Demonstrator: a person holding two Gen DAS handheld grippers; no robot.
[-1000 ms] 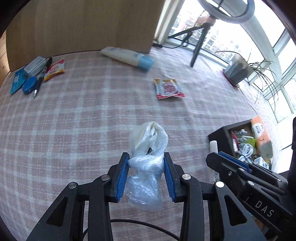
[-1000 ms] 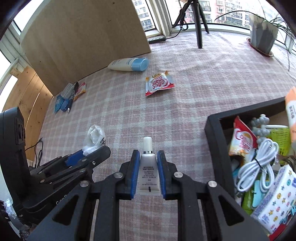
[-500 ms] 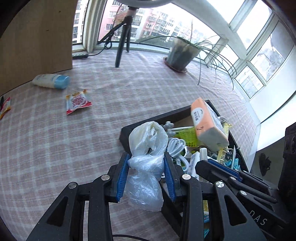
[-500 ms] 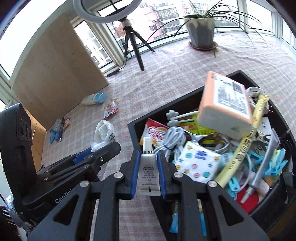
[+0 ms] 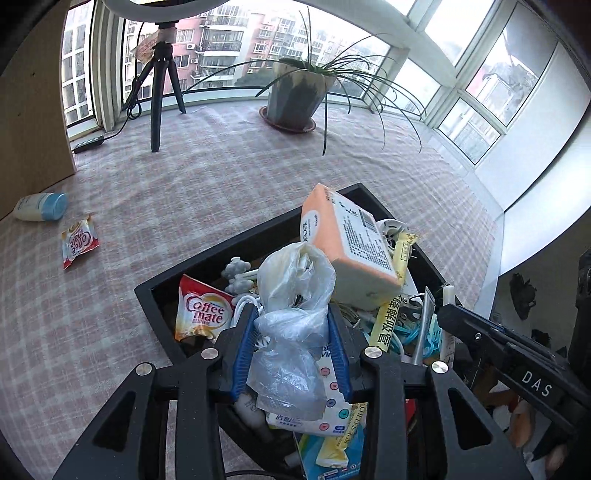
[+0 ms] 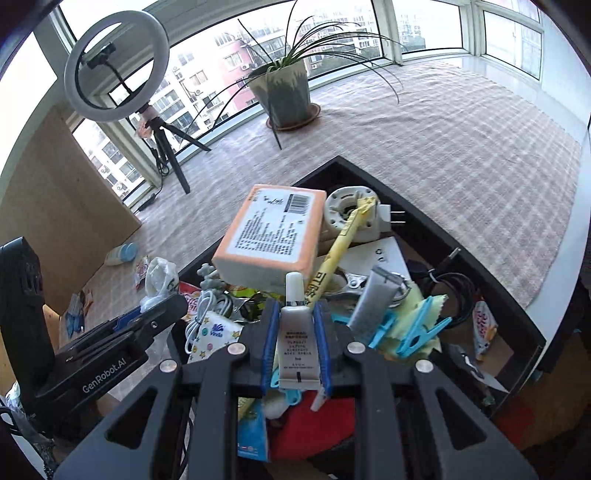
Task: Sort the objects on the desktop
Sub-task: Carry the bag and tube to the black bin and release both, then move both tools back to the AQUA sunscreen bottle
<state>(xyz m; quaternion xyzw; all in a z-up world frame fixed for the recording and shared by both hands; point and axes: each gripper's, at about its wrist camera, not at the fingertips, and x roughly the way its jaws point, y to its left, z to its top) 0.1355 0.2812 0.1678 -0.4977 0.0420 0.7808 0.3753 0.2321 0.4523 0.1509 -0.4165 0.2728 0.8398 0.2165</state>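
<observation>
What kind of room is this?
Probably a sunroom or enclosed balcony in a city flat: curved windows facing apartment blocks, a potted plant, and a ring light on a checked tablecloth.

My right claw is clamped on a small grey tube, white cap pointing away from me, blue pads pressing both its sides. Under and ahead of my fingers sits the black box, heaped with clutter. Just beyond the tube's cap an orange packet rests tilted on the pile, with a yellow stick leaning beside it. Blue clips lie to my right. To my left, my other claw holds a crumpled plastic bag near the box's edge.
</observation>
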